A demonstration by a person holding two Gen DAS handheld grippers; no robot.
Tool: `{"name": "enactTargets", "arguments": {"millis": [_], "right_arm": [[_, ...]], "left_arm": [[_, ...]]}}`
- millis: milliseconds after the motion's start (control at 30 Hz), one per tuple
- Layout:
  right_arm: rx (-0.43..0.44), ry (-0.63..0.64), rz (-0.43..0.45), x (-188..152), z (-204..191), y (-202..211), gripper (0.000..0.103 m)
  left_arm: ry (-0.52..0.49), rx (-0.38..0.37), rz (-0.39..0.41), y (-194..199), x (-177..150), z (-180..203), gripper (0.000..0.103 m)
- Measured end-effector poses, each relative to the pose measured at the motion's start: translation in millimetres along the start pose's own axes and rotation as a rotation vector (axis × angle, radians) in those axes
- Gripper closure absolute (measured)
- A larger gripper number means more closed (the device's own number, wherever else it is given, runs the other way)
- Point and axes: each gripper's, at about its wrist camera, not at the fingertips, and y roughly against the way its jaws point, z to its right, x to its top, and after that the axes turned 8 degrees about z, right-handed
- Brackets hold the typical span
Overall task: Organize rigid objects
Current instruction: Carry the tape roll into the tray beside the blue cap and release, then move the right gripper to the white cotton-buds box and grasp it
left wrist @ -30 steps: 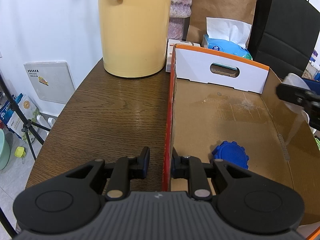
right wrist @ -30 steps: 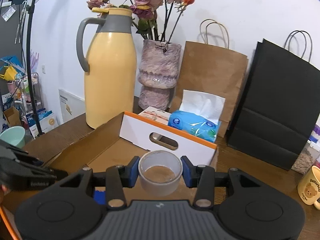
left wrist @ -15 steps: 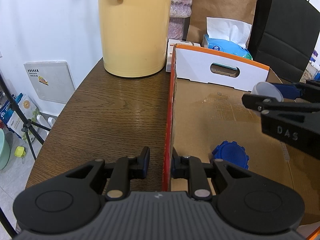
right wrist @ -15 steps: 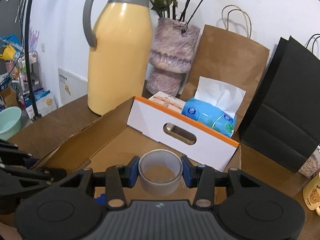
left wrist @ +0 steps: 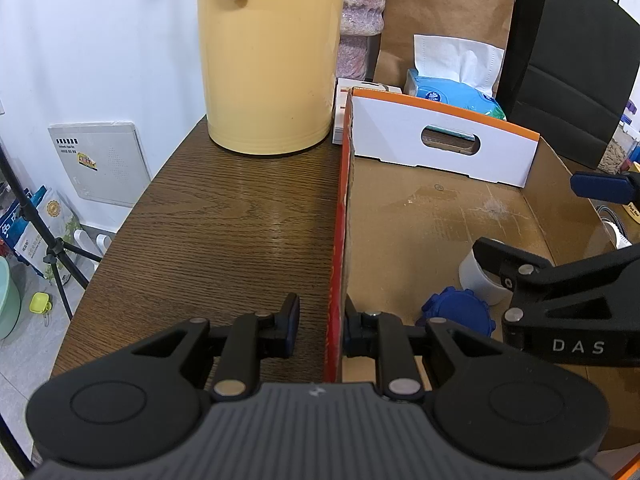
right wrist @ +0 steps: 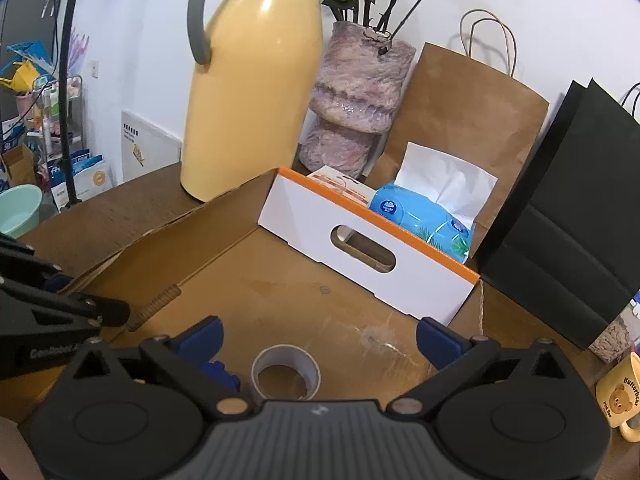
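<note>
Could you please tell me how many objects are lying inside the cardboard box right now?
2: a grey tape roll on the cardboard box floor between the open right gripper, and a blue gear-shaped lid beside it. More may be hidden.

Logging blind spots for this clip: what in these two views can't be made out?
- Blue gear-shaped piece: near half hidden by the gripper body, left wrist view; only a sliver shows in the right.
- Tape roll: lower rim behind the right gripper.
- Bear mug: cut by the frame edge.
</note>
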Motion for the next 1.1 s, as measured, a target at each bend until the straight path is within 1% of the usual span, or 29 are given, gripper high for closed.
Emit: {"name": "enactTargets", "arguments": {"millis": [300, 567, 833, 1100], "right_arm": [[-0.005, 0.007, 0.01, 0.7, -0.2, 3.2, 0.0], [-0.014, 0.004, 0.035, -1.3, 8.7, 18.1, 0.0], [-0.053, -0.023, 0.074, -11.0, 34.1, 46.4, 0.0], [-0.11, -0.083, 0.115, -33.9, 66.6, 82.9, 0.0]], "left_arm": [[0.0, 0.0, 0.0, -0.1, 0.2, 0.0, 0.082], [0.0, 0.0, 0.0, 0.2, -0.4, -0.3, 0.082], [0.0, -0.001, 0.0, -0.1, 0.4, -0.3, 0.082], [0.0, 0.0, 0.0, -0.2, 0.4, -0.6, 0.082]]}}
